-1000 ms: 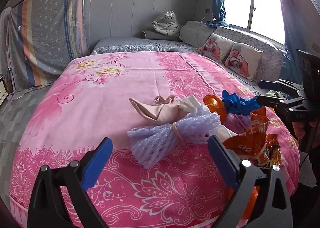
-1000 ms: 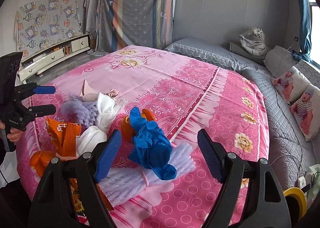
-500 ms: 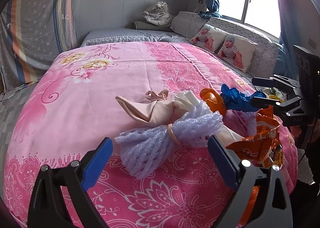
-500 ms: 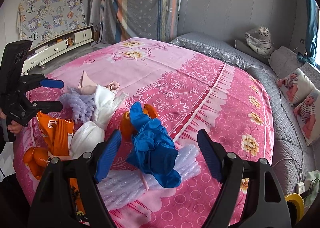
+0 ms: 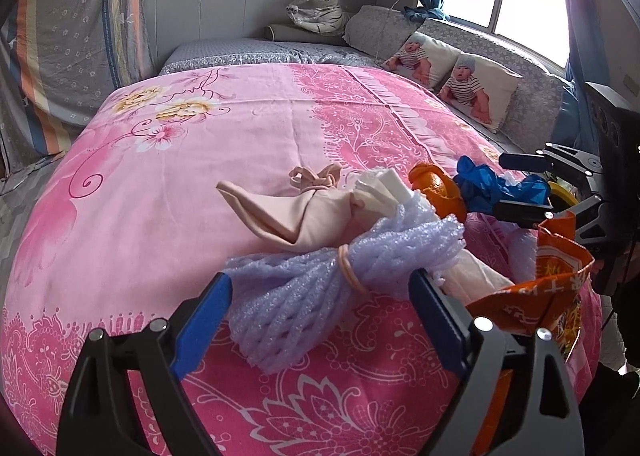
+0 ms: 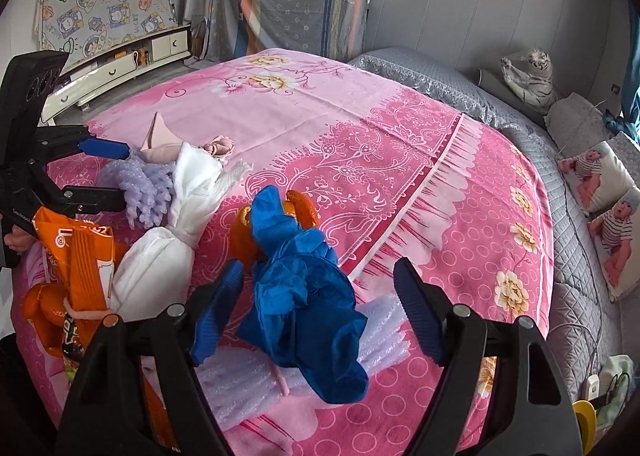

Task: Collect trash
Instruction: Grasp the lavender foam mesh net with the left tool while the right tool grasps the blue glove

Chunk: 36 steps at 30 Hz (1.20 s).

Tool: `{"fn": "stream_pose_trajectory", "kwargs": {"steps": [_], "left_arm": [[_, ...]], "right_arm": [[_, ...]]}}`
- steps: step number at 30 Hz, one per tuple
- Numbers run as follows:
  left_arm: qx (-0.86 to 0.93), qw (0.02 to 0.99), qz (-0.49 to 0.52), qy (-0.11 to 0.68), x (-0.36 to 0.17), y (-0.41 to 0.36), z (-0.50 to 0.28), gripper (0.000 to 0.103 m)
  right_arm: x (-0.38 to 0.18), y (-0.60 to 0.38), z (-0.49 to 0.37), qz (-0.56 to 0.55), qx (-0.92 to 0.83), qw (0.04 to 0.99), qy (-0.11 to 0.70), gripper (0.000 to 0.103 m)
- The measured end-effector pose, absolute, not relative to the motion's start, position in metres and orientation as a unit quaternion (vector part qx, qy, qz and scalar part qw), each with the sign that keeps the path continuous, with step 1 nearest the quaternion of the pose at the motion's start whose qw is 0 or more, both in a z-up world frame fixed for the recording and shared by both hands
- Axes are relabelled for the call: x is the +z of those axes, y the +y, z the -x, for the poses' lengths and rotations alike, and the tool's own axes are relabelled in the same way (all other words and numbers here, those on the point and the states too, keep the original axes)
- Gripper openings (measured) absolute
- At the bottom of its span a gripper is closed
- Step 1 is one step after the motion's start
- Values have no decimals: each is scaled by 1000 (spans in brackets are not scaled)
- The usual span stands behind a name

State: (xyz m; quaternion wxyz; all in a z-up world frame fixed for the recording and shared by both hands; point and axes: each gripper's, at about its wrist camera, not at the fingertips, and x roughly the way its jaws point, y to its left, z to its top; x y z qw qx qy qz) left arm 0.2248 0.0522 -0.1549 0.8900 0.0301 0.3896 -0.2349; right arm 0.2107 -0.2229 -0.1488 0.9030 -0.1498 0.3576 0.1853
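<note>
Trash lies in a heap at the near edge of a pink bed. My left gripper is open around a purple foam net bundle tied with a rubber band. Behind it lie a beige cloth, a white tied bag, orange peel and an orange snack wrapper. My right gripper is open around a crumpled blue glove, which lies on a white foam net and against orange peel. The right gripper also shows in the left wrist view, the left gripper in the right wrist view.
The pink floral bedspread covers a round bed. Baby-print pillows and a plush tiger sit at the far side by the window. A low white cabinet and hung cloths stand by the wall. A yellow item is beside the bed.
Both grippers have moved forward and lower toward the heap; the purple foam net now sits between my left fingers and the blue glove between my right fingers. Jaws stayed open.
</note>
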Motion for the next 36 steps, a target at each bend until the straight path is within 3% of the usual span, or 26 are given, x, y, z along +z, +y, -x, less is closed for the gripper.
{"fn": "stream_pose_trajectory", "kwargs": {"steps": [4,10,21,25,36], "left_arm": [[-236,887,-38,396,-157,48,-229,83],[-232,883,-60,404,-159,37,-228,67],[-214,884,-60,412,-158,39,-222,54],[-206,885,-58,414,-158,39,-221,43],[-174,908,23,381,-137,74,-210,27]], "right_arm": [[-154,-225,-217,144,185,900,367,67],[-159,-225,-220,137,186,897,377,52],[-157,-232,-214,127,177,902,374,32],[-154,-236,-211,122,171,904,372,29],[-124,-254,-187,89,155,926,332,29]]}}
